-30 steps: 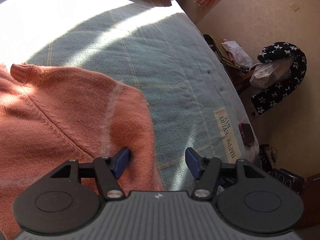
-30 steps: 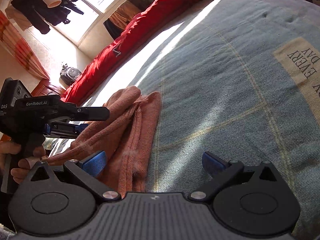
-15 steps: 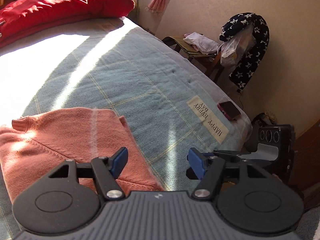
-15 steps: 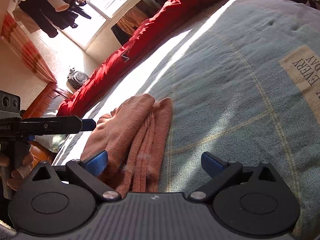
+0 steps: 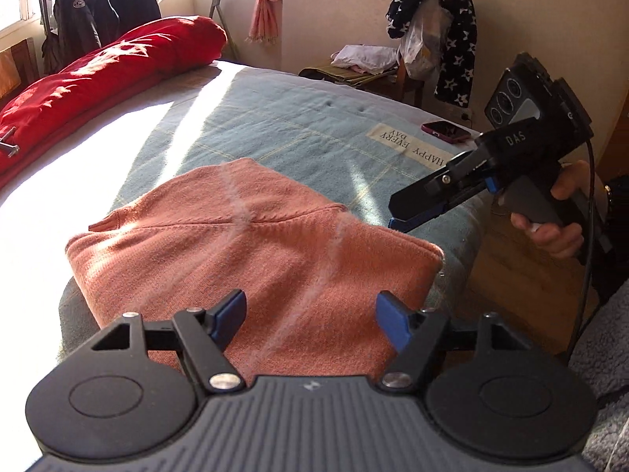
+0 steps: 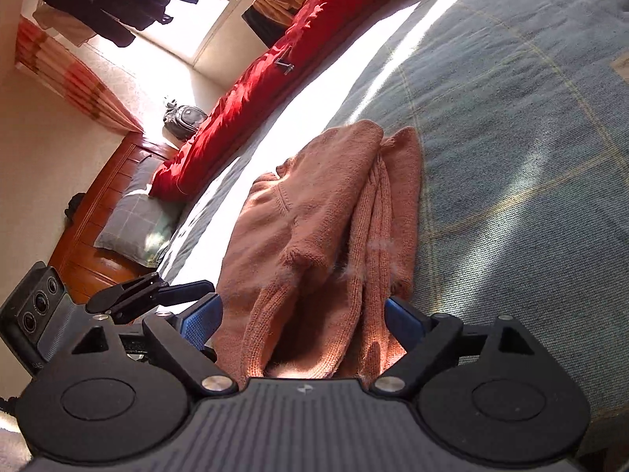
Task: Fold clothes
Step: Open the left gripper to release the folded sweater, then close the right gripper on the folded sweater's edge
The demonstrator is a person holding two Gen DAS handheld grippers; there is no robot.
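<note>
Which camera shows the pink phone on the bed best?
The left wrist view: the pink phone lies on the blue bedspread near its far edge, beyond the "HAPPY EVERY DAY" label. The right wrist view doesn't show it.

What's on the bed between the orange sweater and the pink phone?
Only bare blue blanket with its "HAPPY EVERY DAY" label, between sweater and phone, per the left wrist view.

A pale blue bed cover (image 5: 298,133) lies ahead of the gripper. A red quilt (image 5: 110,67) is far left on it, a phone (image 5: 446,130) far right, and a starred scarf (image 5: 456,39) hangs beyond.
</note>
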